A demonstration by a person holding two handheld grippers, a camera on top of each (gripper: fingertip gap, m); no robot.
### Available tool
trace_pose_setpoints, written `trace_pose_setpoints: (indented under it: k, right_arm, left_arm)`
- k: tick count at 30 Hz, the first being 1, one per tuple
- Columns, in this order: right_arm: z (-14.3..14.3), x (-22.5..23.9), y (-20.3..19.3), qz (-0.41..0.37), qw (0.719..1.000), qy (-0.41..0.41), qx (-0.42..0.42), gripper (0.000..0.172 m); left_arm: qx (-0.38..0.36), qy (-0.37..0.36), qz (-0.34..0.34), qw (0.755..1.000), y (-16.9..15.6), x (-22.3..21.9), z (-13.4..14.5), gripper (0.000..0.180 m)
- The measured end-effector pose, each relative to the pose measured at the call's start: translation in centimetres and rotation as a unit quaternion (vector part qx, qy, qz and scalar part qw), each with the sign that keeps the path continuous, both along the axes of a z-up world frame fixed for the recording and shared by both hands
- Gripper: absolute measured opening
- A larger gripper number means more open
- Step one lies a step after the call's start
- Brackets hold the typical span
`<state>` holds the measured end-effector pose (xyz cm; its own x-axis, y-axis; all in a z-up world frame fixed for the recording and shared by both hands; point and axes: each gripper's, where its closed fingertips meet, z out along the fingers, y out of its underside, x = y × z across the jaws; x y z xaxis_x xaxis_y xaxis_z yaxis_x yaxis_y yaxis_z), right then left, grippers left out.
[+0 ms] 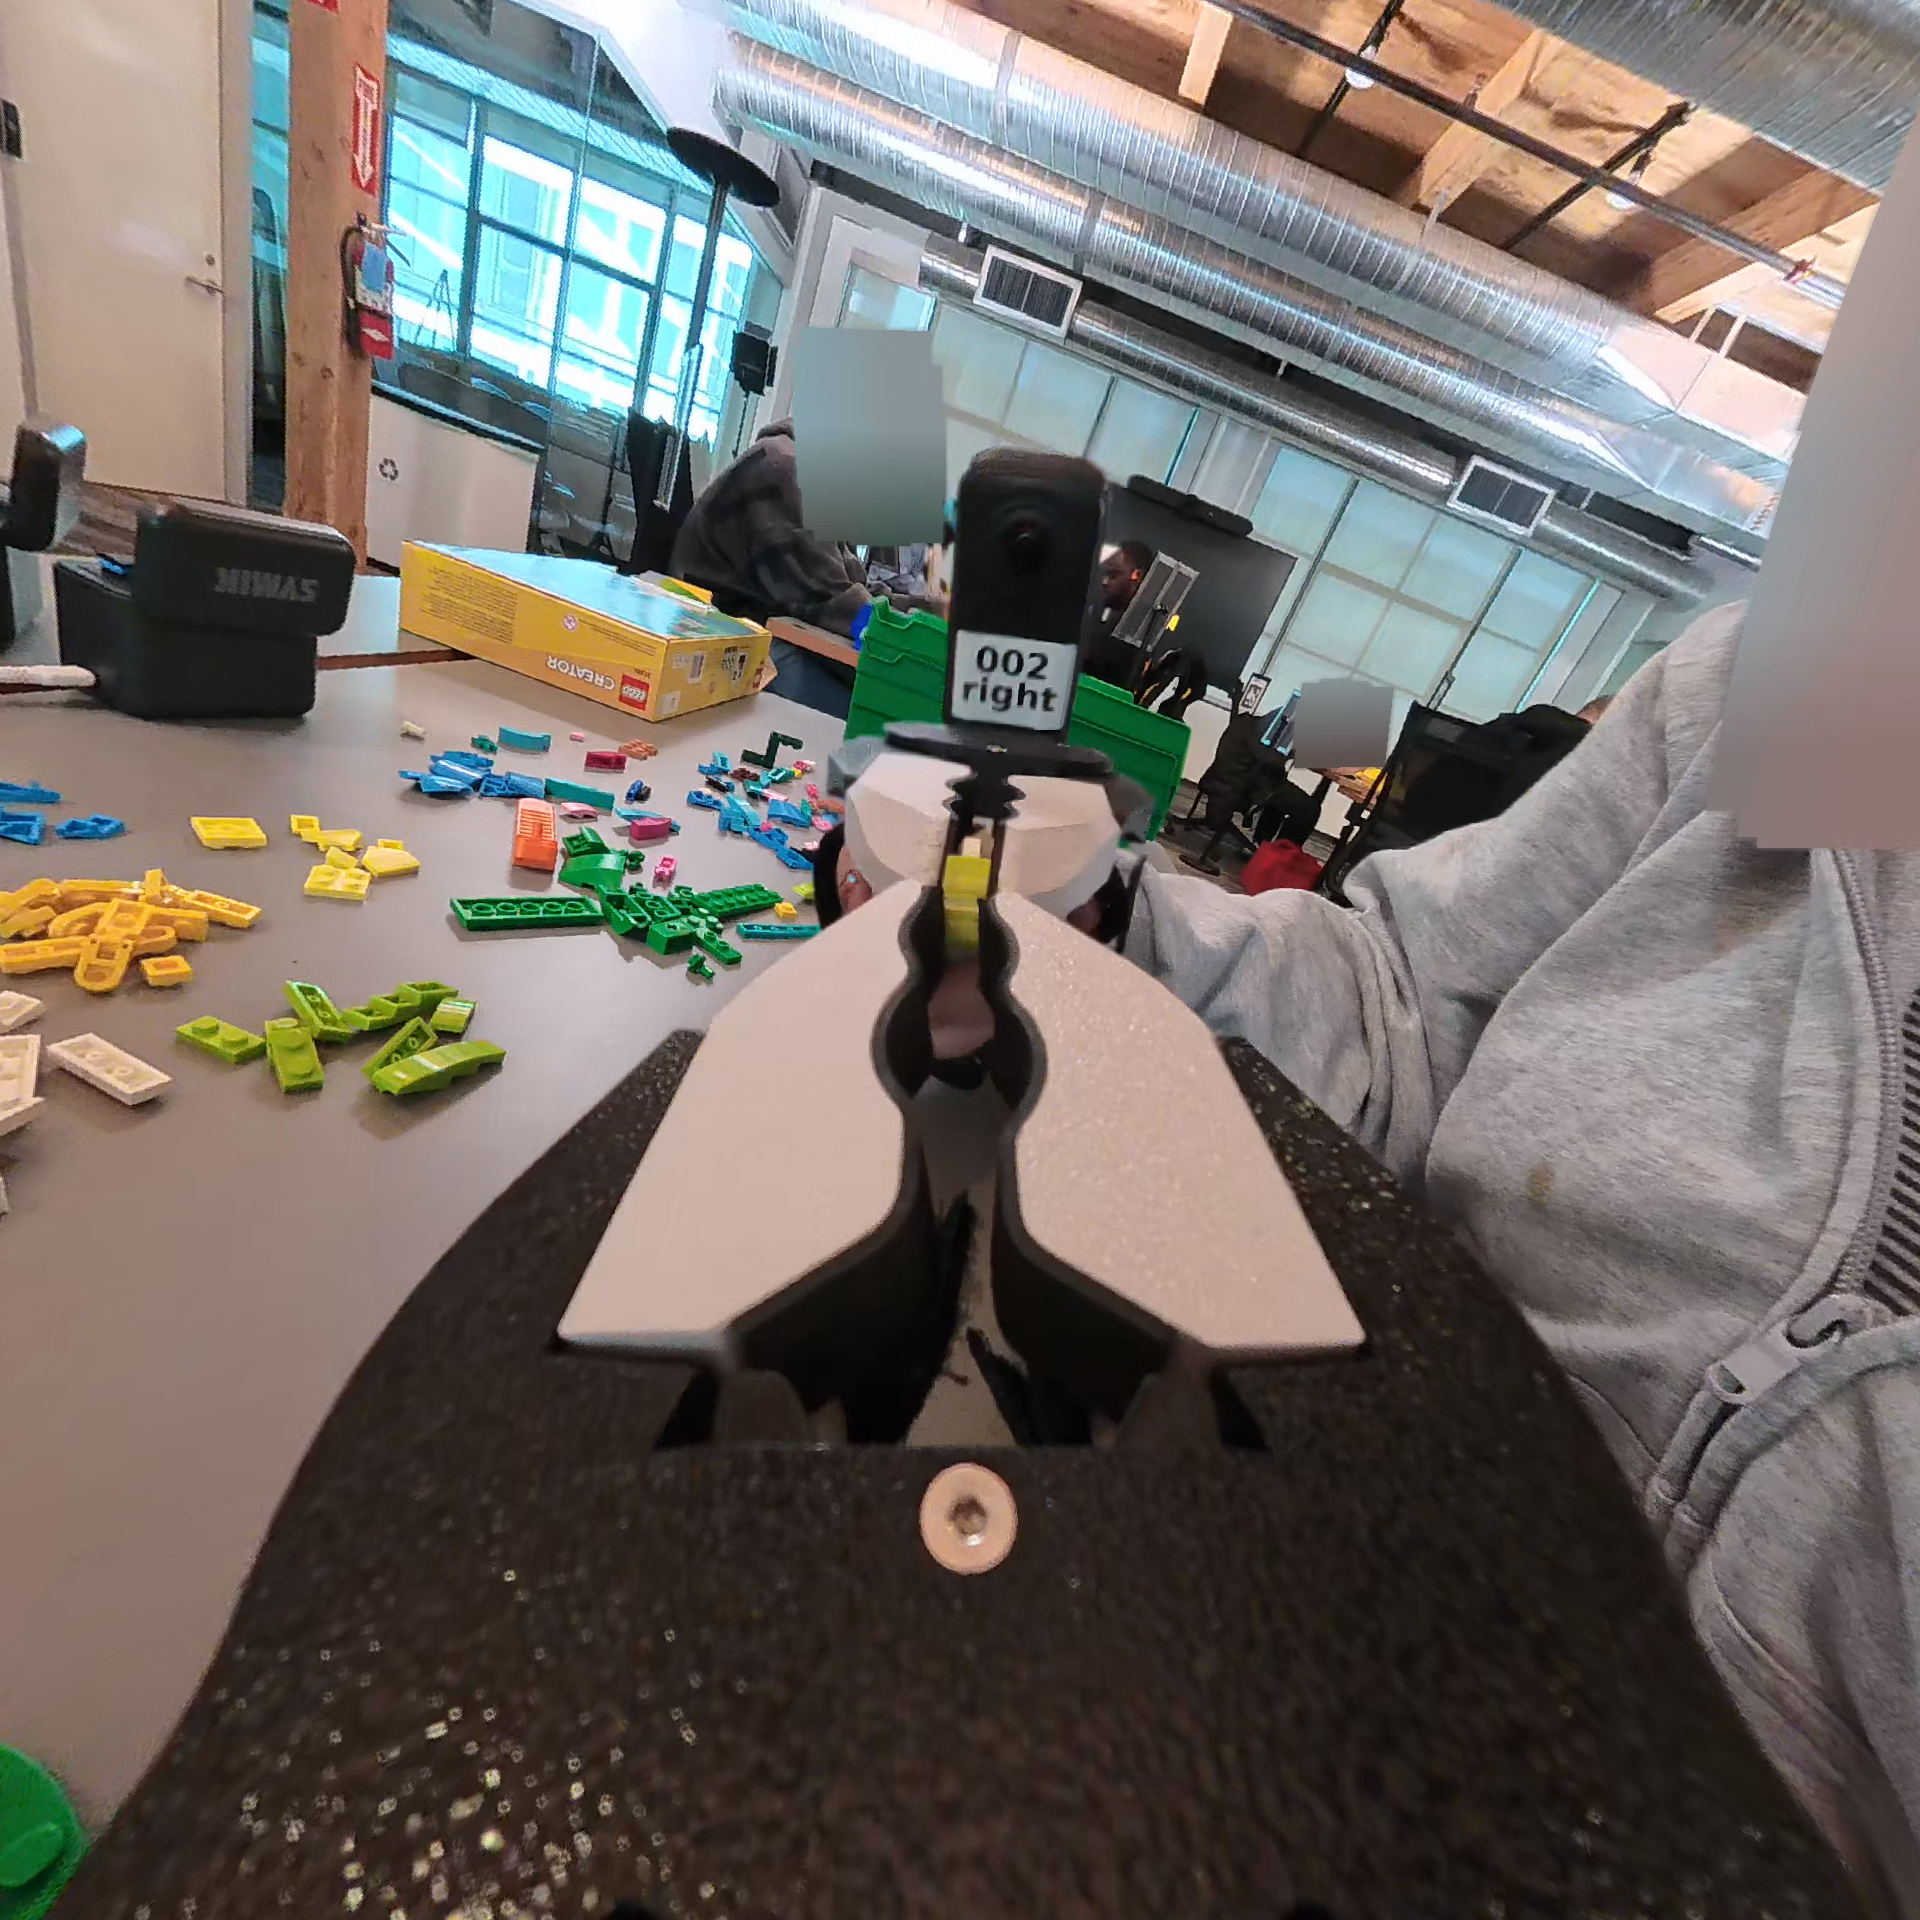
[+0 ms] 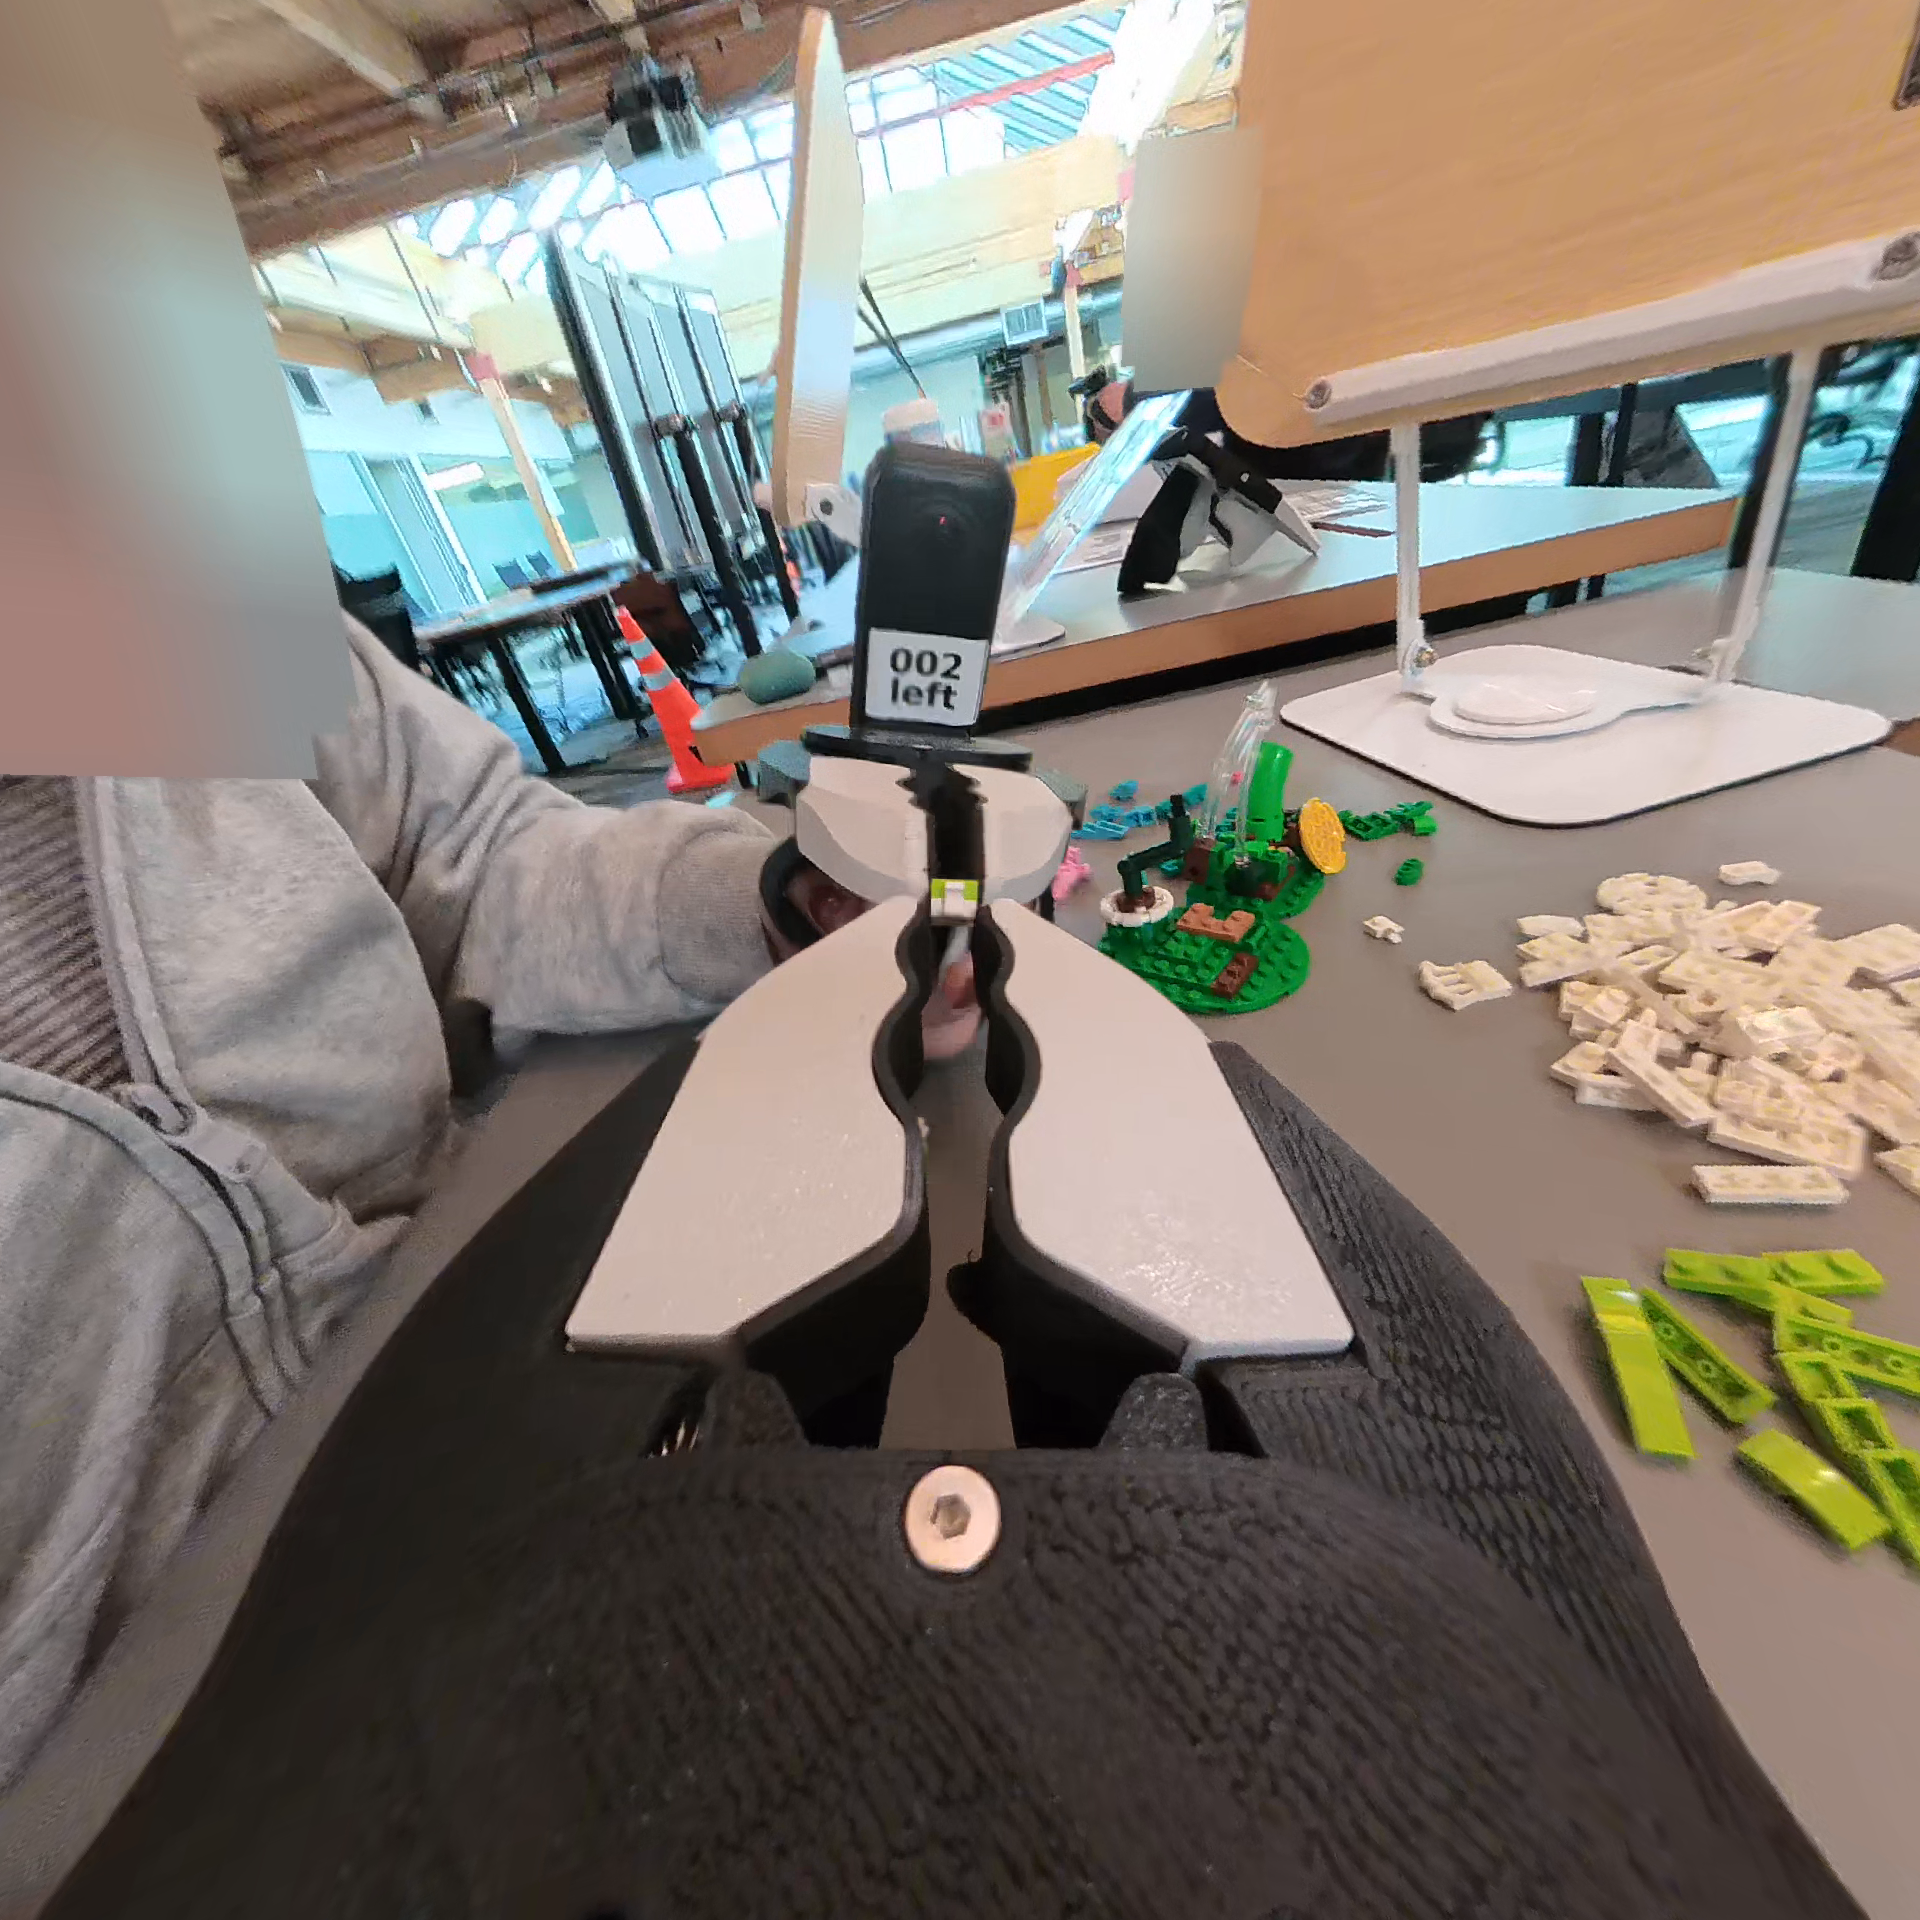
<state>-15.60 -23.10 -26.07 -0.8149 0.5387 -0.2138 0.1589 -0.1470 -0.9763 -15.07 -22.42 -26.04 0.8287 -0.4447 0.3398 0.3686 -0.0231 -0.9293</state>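
Observation:
My two grippers face each other tip to tip above the grey table (image 1: 312, 1247). My left gripper (image 1: 961, 925) is shut on a small lime-green brick (image 1: 962, 899). My right gripper (image 2: 951, 925) is shut on a small white piece (image 2: 950, 916). In the left wrist view the right gripper (image 1: 977, 844) stands just beyond the lime brick, with the pale piece (image 1: 972, 847) in its tips. In the right wrist view the lime brick (image 2: 954, 889) sits against the white piece, in the left gripper (image 2: 951, 883). The two pieces meet between the tips.
Loose bricks lie sorted in piles: yellow (image 1: 104, 930), lime (image 1: 353, 1039), green (image 1: 623, 909), blue (image 1: 468, 774), white (image 2: 1745, 1018). A partly built green model (image 2: 1216, 925) stands on the table. A yellow box (image 1: 582, 623), black case (image 1: 197, 623) and white stand base (image 2: 1579, 727) lie farther back. The tips of both grippers are at nearly the same place.

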Motion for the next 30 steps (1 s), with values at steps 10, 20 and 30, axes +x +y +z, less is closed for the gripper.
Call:
trace_pose_setpoints:
  k: [10,20,30]
  right_arm:
    - [-1.0,1.0,0.3,-0.022,0.976,0.087,0.199,0.006]
    - [-1.5,-0.4,1.6,-0.051,0.992,-0.017,0.110,0.006]
    - [-1.6,-0.9,0.6,-0.020,0.993,-0.115,-0.006,0.006]
  left_arm:
    - [-0.041,-0.020,-0.041,0.998,0.1,1.1,-0.8,0.005]
    - [-0.022,0.176,0.087,0.980,0.3,-0.4,-1.2,0.010]
    - [-0.015,0.521,0.269,0.810,1.0,-1.7,-2.2,0.007]
